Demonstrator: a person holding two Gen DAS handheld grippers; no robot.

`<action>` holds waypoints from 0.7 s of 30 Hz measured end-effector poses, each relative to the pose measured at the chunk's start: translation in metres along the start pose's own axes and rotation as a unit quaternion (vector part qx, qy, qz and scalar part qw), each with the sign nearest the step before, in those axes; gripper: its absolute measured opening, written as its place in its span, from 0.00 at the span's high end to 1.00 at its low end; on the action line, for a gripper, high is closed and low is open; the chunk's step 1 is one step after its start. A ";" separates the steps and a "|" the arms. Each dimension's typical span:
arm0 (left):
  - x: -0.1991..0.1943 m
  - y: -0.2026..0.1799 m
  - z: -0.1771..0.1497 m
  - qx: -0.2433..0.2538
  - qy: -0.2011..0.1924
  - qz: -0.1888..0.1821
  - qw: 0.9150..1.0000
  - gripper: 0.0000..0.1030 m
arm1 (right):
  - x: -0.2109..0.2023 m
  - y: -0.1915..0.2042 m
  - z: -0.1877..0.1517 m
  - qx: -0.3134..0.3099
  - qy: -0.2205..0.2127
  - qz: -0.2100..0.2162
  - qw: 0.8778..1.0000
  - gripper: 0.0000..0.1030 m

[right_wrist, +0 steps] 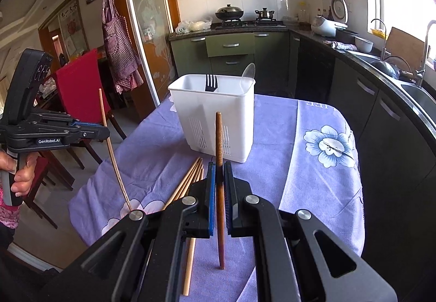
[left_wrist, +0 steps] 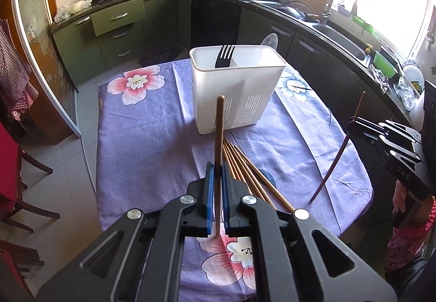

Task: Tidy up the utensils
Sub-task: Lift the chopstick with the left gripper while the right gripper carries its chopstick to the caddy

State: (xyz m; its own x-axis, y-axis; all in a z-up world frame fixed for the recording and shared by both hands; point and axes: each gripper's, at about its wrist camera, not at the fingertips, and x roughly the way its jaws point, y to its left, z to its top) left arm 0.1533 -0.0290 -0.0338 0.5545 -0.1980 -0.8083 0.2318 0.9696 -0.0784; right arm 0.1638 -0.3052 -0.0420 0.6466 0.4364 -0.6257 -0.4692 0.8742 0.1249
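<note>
Chopsticks remain: each black gripper pinches 1, the left gripper (left_wrist: 216,187) a light wooden chopstick (left_wrist: 218,138), the right gripper (right_wrist: 219,193) a dark one (right_wrist: 219,165). White plastic holder (left_wrist: 234,94) near the tabletop's far edge holds 1 black fork (left_wrist: 224,56); loose chopsticks (left_wrist: 245,165) wait mid-table.

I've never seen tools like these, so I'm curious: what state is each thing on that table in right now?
Left hand-held gripper: shut on light chopstick, held upright.
Right hand-held gripper: shut on dark chopstick, held upright.
Loose chopsticks: lying bundled on the tablecloth.
White utensil holder: standing upright.
Black fork: standing in the holder, tines up.
Spoon: standing in the holder, bowl up.
</note>
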 end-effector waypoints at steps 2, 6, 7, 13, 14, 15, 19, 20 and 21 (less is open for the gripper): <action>-0.001 0.000 0.003 0.001 -0.003 -0.002 1.000 0.95 | -0.001 0.000 0.005 -0.001 -0.004 0.002 1.000 0.93; -0.002 -0.002 0.011 0.004 -0.008 -0.007 1.000 0.95 | -0.003 0.002 0.015 -0.005 -0.012 0.004 1.000 0.93; -0.003 -0.002 0.013 0.004 -0.008 -0.010 1.000 0.95 | -0.003 0.003 0.018 -0.006 -0.014 0.006 1.000 0.93; -0.009 -0.005 0.032 0.005 -0.018 -0.022 1.000 0.95 | -0.005 0.006 0.039 -0.013 -0.026 0.011 1.000 0.93; -0.011 -0.005 0.035 0.006 -0.022 -0.023 0.999 0.95 | -0.005 0.006 0.044 -0.015 -0.027 0.012 0.999 0.93; -0.014 -0.006 0.039 0.007 -0.025 -0.024 0.999 0.95 | -0.005 0.008 0.048 -0.016 -0.028 0.014 0.999 0.93; -0.030 -0.010 0.059 0.012 -0.043 -0.031 0.999 0.95 | -0.009 0.012 0.070 -0.021 -0.036 0.020 0.999 0.93; -0.034 -0.010 0.065 0.012 -0.048 -0.032 0.998 0.95 | -0.011 0.013 0.077 -0.023 -0.040 0.022 0.999 0.93; -0.040 -0.011 0.071 0.012 -0.055 -0.033 0.998 0.95 | -0.014 0.015 0.085 -0.025 -0.044 0.024 0.998 0.93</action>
State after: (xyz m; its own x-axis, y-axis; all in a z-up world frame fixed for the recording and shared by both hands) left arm 0.1853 -0.0416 0.0403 0.6212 -0.2780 -0.7327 0.2897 0.9502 -0.1149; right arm 0.1989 -0.2798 0.0343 0.6725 0.4961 -0.5492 -0.5282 0.8415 0.1133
